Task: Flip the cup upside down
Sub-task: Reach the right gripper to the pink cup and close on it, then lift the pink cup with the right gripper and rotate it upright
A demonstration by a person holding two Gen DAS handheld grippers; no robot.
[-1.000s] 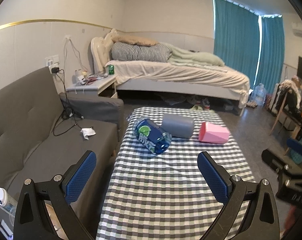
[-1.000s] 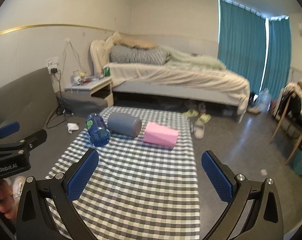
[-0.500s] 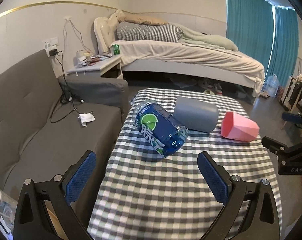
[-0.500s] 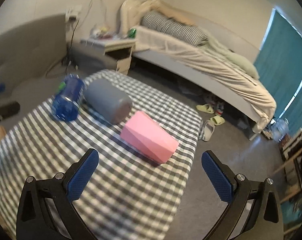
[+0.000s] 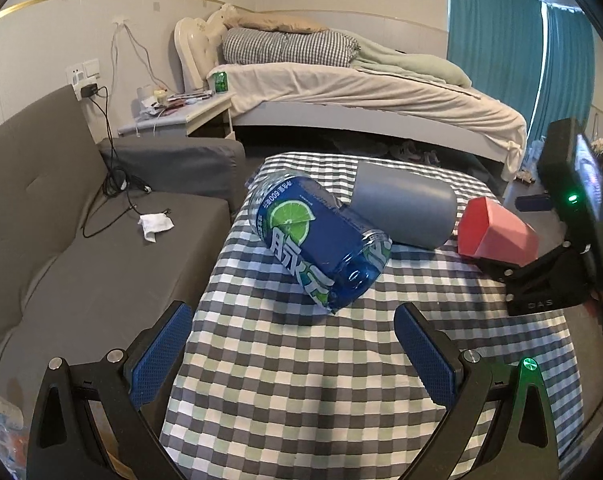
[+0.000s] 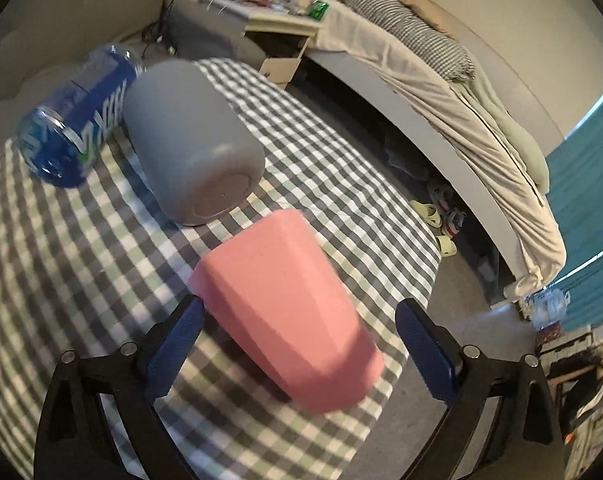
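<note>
A pink faceted cup lies on its side on the checked tablecloth; it also shows in the left wrist view. A grey cup lies on its side beside it, also in the left wrist view. My right gripper is open, its jaws on either side of the pink cup, not closed on it. My left gripper is open and empty above the cloth, short of a blue bottle.
The blue bottle lies on its side against the grey cup. A grey sofa runs along the table's left side. A bed and nightstand stand behind. The right gripper's body shows at the table's right edge.
My right gripper has moved forward and down until its open jaws flank the pink cup. My left gripper has moved closer to the blue bottle. Nothing has been gripped.
</note>
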